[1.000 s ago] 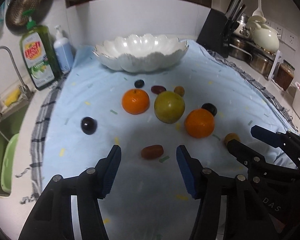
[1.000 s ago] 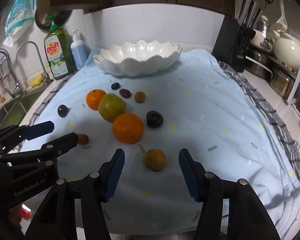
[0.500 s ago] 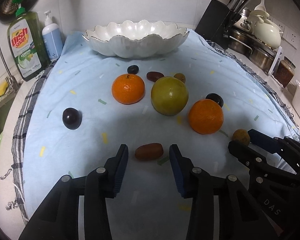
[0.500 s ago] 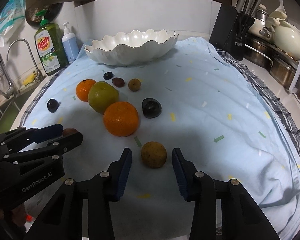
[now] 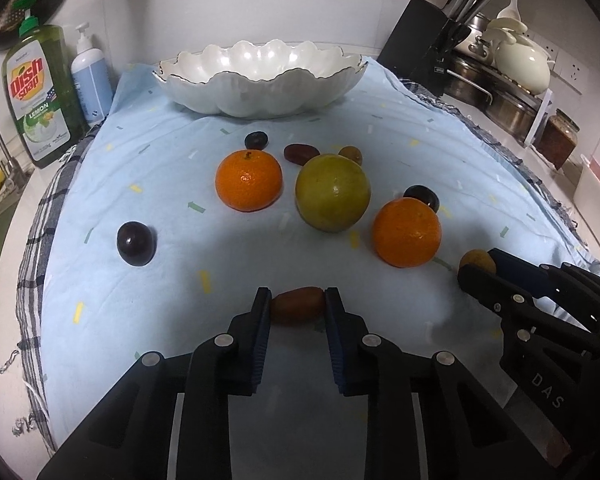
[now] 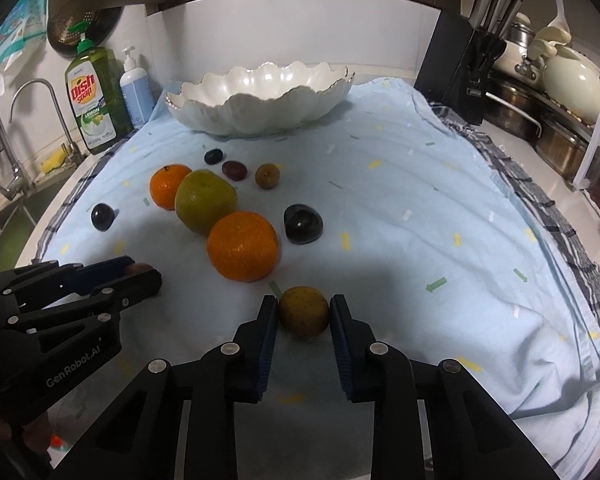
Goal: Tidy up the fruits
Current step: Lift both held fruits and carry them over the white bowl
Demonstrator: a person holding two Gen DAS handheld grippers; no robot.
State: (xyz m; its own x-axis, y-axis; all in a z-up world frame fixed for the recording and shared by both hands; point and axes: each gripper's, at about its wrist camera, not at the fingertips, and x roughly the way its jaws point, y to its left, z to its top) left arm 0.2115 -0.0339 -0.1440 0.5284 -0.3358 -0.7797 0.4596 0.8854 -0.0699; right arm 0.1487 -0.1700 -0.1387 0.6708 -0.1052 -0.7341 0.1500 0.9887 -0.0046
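On the left, the left gripper [image 5: 298,304] is closed on a small reddish-brown fruit [image 5: 298,305] that lies on the blue cloth [image 5: 440,152]. In the middle, two oranges [image 5: 248,180], a big green fruit [image 5: 332,192] and several small dark fruits [image 5: 135,237] lie on the cloth. On the right, the right gripper [image 6: 304,312] presses both fingers against a small brownish-yellow fruit [image 6: 304,310]. The white bowl [image 6: 260,96] behind seems empty, so I judge the task is only beginning; all fruits are left to move.
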